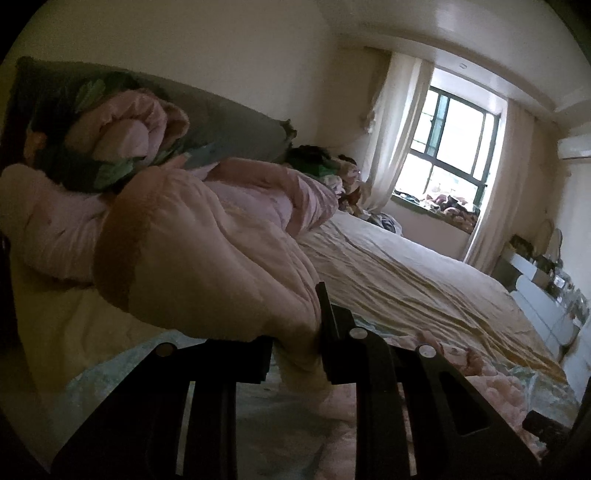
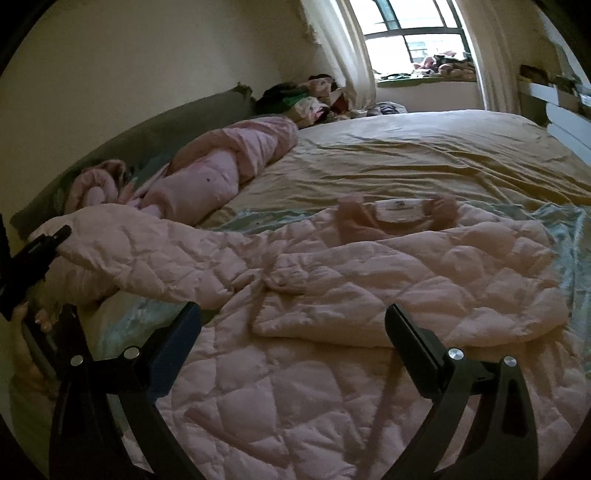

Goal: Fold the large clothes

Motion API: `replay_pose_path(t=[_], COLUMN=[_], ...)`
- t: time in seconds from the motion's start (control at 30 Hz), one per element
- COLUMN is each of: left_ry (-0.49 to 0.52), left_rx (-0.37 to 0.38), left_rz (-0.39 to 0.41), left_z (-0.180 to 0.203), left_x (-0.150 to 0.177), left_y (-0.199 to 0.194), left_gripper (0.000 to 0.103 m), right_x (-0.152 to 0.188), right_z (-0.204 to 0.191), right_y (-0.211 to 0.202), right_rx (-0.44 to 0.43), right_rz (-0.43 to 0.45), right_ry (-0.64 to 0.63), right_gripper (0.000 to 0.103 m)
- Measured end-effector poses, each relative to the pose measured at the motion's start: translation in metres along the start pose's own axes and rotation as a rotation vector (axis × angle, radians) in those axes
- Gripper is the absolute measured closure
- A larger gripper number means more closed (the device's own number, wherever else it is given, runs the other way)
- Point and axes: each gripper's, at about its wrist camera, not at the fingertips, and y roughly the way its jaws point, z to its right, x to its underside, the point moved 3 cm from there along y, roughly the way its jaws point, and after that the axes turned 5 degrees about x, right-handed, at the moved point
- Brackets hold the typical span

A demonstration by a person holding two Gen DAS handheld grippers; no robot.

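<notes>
A pink quilted coat (image 2: 369,280) lies spread on the bed, its collar and white label (image 2: 397,212) at the far side. One side is folded over the body. Its sleeve (image 2: 147,258) stretches out to the left, lifted off the bed. My left gripper (image 2: 55,242) is shut on the sleeve's end. In the left wrist view the sleeve (image 1: 207,258) bulges up in front of the camera, pinched between that gripper's (image 1: 295,354) black fingers. My right gripper (image 2: 295,332) hovers open above the coat's near part, with nothing between its fingers.
A rolled pink quilt (image 2: 229,162) and a green pillow (image 1: 236,125) lie along the grey headboard. A clothes pile (image 2: 306,96) sits in the far corner by the curtained window (image 2: 406,33). The beige sheet (image 2: 424,155) stretches beyond the coat. White drawers (image 2: 565,125) stand at the right.
</notes>
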Motion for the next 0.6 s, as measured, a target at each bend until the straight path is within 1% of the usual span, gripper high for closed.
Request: replay_pose_path(t=[0.17, 0.27, 0.4, 0.6], left_ry=[0.028, 0.028, 0.054, 0.087], left_rx=[0.013, 0.039, 0.059, 0.104], left_rz=[0.007, 0.001, -0.008, -0.029], left_z=[0.028, 0.040, 0.062, 0.095], left_x=[-0.003, -0.006, -0.007, -0.001], left_y=[-0.004, -0.003, 0.000, 0.007], left_gripper=[0.090, 0.090, 0.090, 0.090], right_x=[-0.002, -0.002, -0.001, 0.002], right_z=[0.022, 0.032, 0.047, 0.069], right_y=[-0.017, -0.026, -0.034, -0.047], right_rx=[-0.001, -0.004, -0.010, -0.015], right_rz=[0.018, 0.029, 0.037, 0.045], right_ry=[0.022, 0.039, 0.072, 0.121], right_gripper=[0.004, 0.004, 0.004, 0.004])
